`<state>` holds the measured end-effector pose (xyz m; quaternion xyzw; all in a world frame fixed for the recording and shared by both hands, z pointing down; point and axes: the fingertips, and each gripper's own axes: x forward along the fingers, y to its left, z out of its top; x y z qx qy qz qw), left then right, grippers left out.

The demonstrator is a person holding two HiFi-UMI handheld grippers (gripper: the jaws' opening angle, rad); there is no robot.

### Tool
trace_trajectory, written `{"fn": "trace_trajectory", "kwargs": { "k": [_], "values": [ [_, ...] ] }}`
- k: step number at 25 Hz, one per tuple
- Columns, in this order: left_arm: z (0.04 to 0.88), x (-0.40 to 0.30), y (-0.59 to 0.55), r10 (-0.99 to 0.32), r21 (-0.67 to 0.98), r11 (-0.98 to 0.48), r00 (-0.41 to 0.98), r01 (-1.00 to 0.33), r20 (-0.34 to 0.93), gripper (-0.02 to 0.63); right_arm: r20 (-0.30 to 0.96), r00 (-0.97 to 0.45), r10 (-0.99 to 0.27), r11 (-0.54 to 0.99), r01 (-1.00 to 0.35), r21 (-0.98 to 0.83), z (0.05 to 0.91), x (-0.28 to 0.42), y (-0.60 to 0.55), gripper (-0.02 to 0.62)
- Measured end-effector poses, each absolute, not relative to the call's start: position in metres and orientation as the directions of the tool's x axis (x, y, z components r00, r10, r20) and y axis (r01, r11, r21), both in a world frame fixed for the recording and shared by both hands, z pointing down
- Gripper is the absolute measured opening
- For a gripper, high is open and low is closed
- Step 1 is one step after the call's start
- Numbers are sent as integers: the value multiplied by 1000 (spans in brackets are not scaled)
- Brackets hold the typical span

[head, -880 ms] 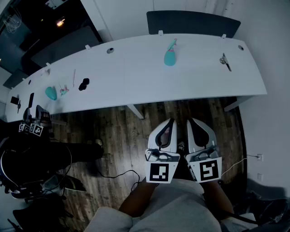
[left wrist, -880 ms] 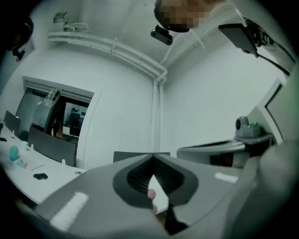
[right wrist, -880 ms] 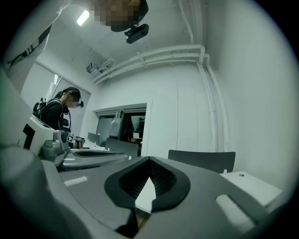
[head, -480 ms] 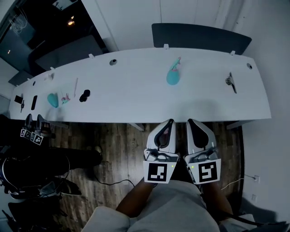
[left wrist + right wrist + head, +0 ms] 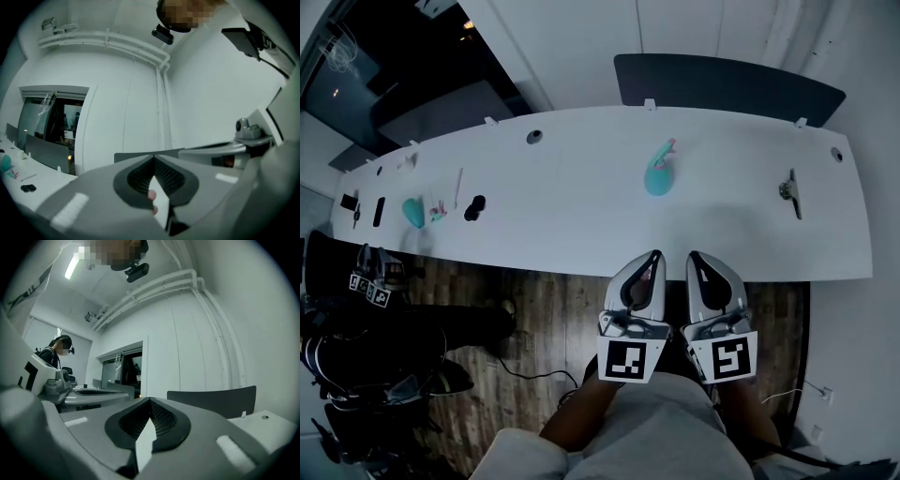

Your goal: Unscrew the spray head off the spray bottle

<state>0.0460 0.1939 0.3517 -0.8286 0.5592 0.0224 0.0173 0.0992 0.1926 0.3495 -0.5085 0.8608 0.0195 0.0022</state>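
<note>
A teal spray bottle [image 5: 659, 172] with a pink spray head lies on the long white table [image 5: 581, 216], near the middle. In the head view my left gripper [image 5: 653, 255] and right gripper [image 5: 694, 256] are held side by side close to my body, at the table's near edge and well short of the bottle. Both are shut with nothing between the jaws. The left gripper view shows its jaws [image 5: 153, 157] pointing up at a white wall; the right gripper view shows its jaws [image 5: 150, 400] the same way. The bottle is out of both gripper views.
A second teal object [image 5: 412, 212], small pink items and a black item [image 5: 474, 206] lie at the table's left end. A metal tool [image 5: 790, 191] lies at its right. A dark chair back [image 5: 722, 84] stands behind the table. Another person with grippers [image 5: 370, 281] is at the left.
The head view has shifted forward: the table and bottle have slid lower in the frame, nearer the grippers. Both grippers stay shut and side by side.
</note>
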Motion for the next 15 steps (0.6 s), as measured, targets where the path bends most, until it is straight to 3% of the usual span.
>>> {"fn": "trace_trajectory", "kwargs": {
  "k": [8,15],
  "values": [
    [369,44,126,-928,24,-372,372,-928,-22,2,-6,-488,-873,487,-873,30,362,93,127,0],
    [371,45,52,-889,24,-458,457,-889,-22,2,7,-455,-890,455,-888,69,355,78,52,0]
  ]
}}
